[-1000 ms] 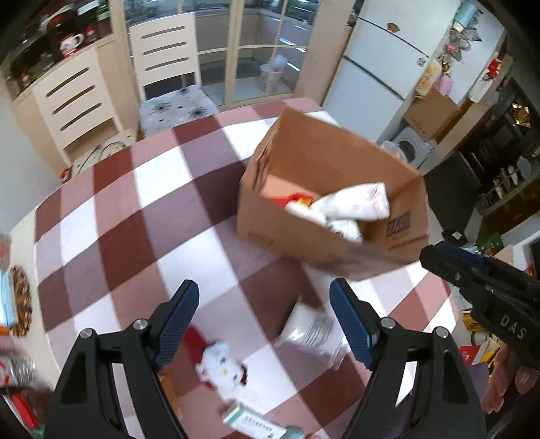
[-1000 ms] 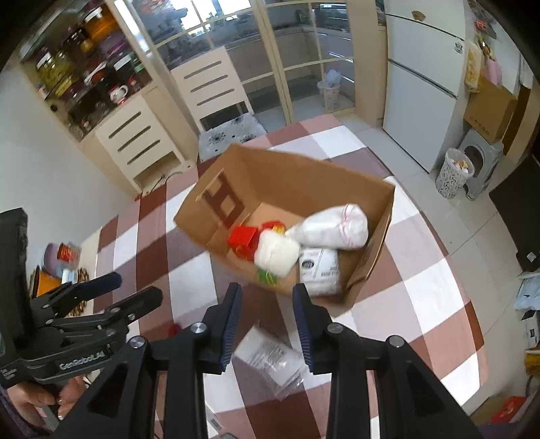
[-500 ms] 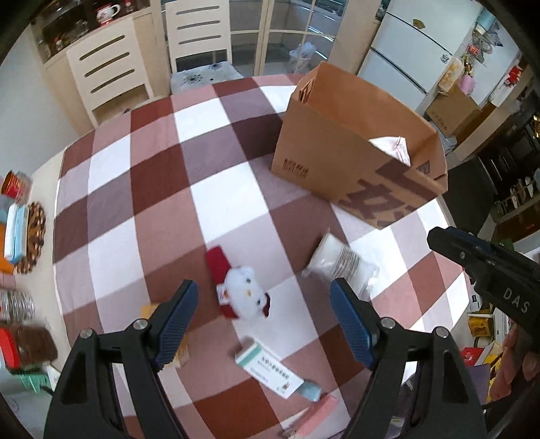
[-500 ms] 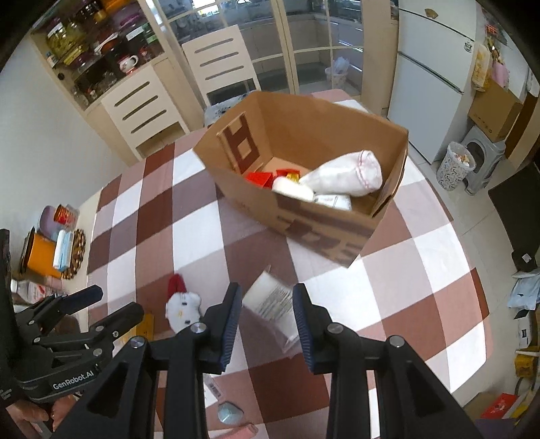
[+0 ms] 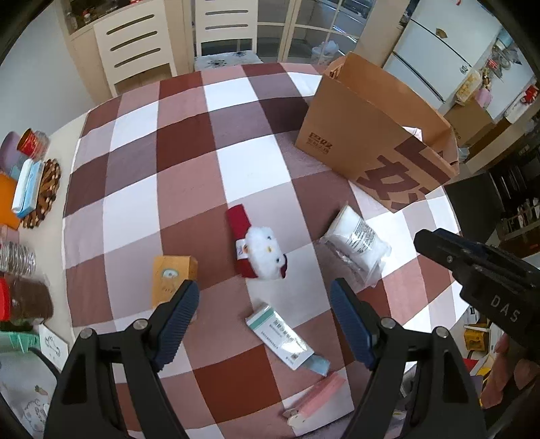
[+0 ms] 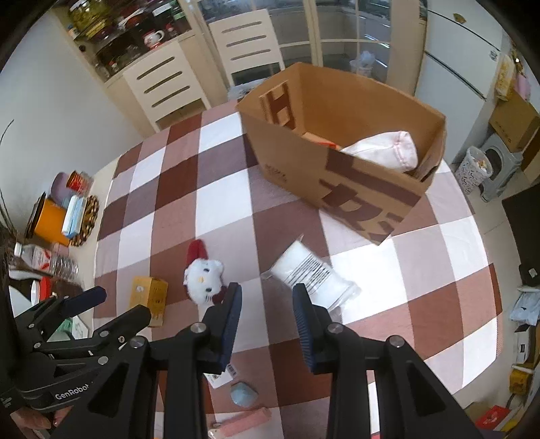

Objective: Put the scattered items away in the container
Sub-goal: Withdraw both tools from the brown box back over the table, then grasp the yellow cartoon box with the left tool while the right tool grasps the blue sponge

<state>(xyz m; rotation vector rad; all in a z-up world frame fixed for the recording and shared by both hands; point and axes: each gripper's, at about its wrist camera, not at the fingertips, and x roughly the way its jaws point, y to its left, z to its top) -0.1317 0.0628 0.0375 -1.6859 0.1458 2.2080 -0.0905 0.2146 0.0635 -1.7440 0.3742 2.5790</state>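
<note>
The brown cardboard box [image 5: 371,135] [image 6: 337,175] stands at the far right of the checked table, with a white bundle [image 6: 388,152] inside. Scattered nearer me lie a white-and-red plush cat [image 5: 260,250] [image 6: 202,280], a clear bag of white stuff [image 5: 354,239] [image 6: 310,273], a small yellow carton [image 5: 168,277] [image 6: 150,293], a white-green medicine box [image 5: 280,334], a light blue piece [image 6: 243,393] and a pink strip [image 5: 320,395]. My left gripper [image 5: 265,304] [image 6: 118,304] hangs open above the medicine box. My right gripper [image 6: 266,304] [image 5: 435,241] hovers between plush and bag, jaws narrowly apart, holding nothing.
Along the table's left edge [image 5: 72,236] sit cans [image 5: 30,145], a tissue pack [image 5: 25,189], a woven mat and plastic bottles [image 6: 44,260]. White chairs [image 5: 222,30] stand beyond the far side. A fridge [image 5: 438,44] and floor clutter are to the right.
Both grippers have drawn back from the box toward the near side of the table and sunk a little. The box now sits farther off and more scattered items have come into view.
</note>
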